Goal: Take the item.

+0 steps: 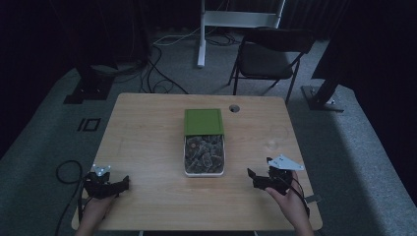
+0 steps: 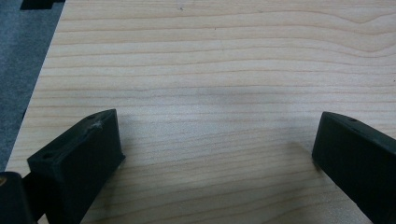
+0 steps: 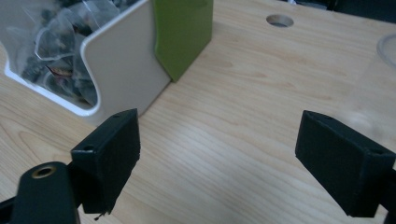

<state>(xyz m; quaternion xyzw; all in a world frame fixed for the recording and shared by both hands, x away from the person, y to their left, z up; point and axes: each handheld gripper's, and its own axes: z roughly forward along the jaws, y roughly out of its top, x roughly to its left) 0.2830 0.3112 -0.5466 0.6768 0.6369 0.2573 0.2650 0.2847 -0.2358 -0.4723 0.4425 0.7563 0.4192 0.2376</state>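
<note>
White plastic is forming the open tray (image 1: 204, 173) at the middle of the wooden table (image 1: 147, 142), and clear pyramid tea bags (image 1: 203, 152) full of dark leaves are filling it to the rim. Its green lid (image 1: 203, 121) is sitting slid back, covering the far part and leaving the near part uncovered. Tray and lid together are making a long rectangle whose long axis is running from the person's side straight toward the far edge, with the uncovered end pointing at the person.

In the right gripper view the tray's white corner (image 3: 122, 65) and the green lid (image 3: 184, 32) are lying just ahead and to the side of the right gripper (image 3: 219, 147), whose jaws are standing wide apart, holding nothing. The left gripper (image 2: 217, 147) is hovering over bare wood near the table's near left corner, jaws likewise spread wide and empty, well apart from the tray.
</note>
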